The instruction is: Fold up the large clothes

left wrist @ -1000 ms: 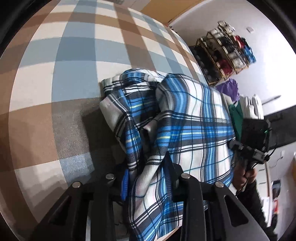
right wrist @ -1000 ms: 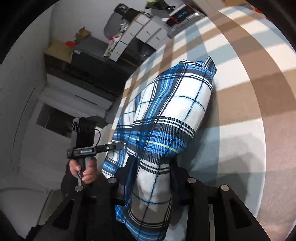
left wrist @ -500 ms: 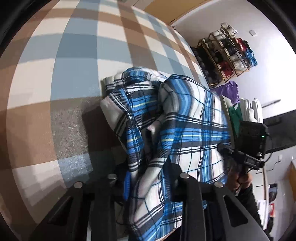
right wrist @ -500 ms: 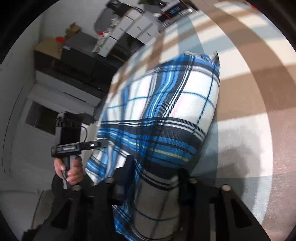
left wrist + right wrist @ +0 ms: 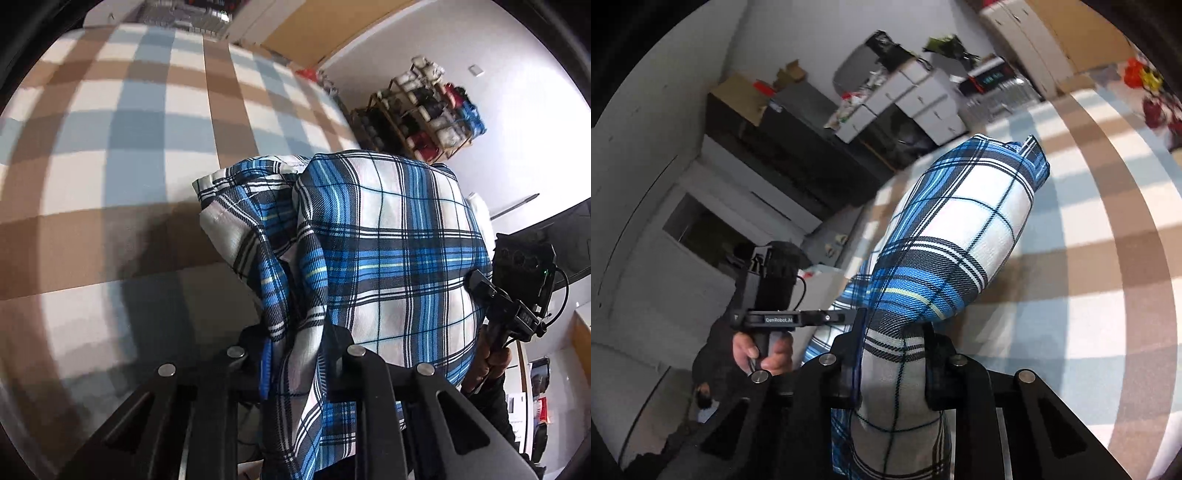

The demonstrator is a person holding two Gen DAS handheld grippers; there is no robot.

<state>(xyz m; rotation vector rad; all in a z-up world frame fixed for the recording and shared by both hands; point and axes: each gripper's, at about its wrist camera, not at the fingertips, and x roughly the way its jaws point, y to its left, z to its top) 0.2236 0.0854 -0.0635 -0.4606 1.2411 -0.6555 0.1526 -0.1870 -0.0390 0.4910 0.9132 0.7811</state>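
Note:
A blue, white and black plaid shirt (image 5: 388, 251) hangs in a bunched fold above the checked bed cover (image 5: 110, 155). My left gripper (image 5: 295, 354) pinches one gathered edge of it, and its jaws are closing on the cloth. My right gripper (image 5: 892, 354) grips the other edge of the plaid shirt (image 5: 960, 236), jaws closing on the fabric too. Each view shows the other gripper held in a hand: the right one (image 5: 517, 295) at the right, the left one (image 5: 768, 295) at the left. The shirt's far end still droops toward the cover.
A wooden shoe rack (image 5: 424, 107) stands by the white wall past the bed's far corner. White drawer units (image 5: 916, 99) and a dark cabinet (image 5: 783, 140) line the room on the other side. The brown, blue and white cover (image 5: 1089, 258) spreads beneath the shirt.
Both grippers have risen and lifted the shirt off the cover, so more of the room shows. The jaws have squeezed tighter on the cloth, and the right gripper has rolled.

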